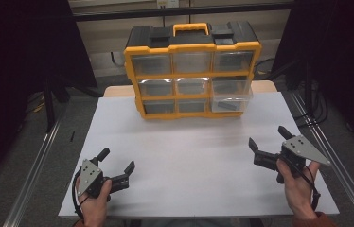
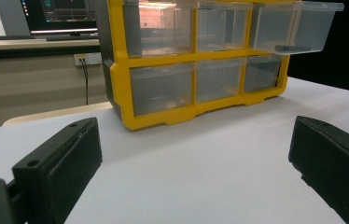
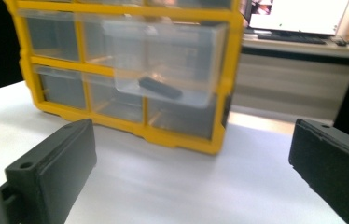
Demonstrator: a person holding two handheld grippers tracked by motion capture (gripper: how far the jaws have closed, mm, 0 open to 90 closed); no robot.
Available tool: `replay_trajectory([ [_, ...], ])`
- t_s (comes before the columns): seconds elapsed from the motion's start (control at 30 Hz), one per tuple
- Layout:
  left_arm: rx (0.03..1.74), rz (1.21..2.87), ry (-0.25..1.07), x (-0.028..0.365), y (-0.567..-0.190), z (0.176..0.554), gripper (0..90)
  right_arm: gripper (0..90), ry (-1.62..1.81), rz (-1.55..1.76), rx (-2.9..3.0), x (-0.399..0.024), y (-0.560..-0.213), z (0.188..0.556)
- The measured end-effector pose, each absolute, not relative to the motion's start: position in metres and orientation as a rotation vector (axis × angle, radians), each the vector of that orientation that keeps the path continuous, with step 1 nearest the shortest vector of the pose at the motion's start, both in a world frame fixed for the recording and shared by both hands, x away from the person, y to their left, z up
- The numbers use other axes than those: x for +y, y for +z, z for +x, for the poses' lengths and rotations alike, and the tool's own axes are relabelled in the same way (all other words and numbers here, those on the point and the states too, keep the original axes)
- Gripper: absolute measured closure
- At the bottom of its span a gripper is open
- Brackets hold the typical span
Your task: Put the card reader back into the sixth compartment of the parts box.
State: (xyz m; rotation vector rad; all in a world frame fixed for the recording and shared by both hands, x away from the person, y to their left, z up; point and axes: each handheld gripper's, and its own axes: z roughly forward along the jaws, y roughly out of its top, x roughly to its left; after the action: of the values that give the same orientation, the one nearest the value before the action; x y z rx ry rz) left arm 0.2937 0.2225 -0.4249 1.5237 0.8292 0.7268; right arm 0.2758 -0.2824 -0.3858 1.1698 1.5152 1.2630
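A yellow and black drawer cabinet [image 1: 191, 71] with clear drawers stands upright at the far middle of the white table [image 1: 189, 156]. Its middle right drawer [image 1: 232, 94] is pulled out, and a small dark flat piece [image 3: 160, 87] lies inside it. The same drawer [image 2: 298, 30] juts out at the upper right of the left gripper view. My left gripper [image 1: 117, 160] rests near the front left corner, open, with nothing between its jaws. At the front right, my right gripper [image 1: 269, 137] is held open and empty too, well short of the cabinet [image 3: 130, 70].
Metal rails [image 1: 35, 165] run along both sides of the table. Behind the table a computer monitor [image 2: 60, 16] sits on a desk. The white surface [image 2: 219, 154] between both grippers and the cabinet is bare.
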Motion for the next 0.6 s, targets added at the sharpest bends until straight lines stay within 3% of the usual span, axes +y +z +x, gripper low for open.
replay_trajectory([
  [0.6,0.836,1.544,0.749,0.219,-0.423,0.289,2.2,0.1,1.251,1.253,1.482,-0.306,-0.429,0.229],
])
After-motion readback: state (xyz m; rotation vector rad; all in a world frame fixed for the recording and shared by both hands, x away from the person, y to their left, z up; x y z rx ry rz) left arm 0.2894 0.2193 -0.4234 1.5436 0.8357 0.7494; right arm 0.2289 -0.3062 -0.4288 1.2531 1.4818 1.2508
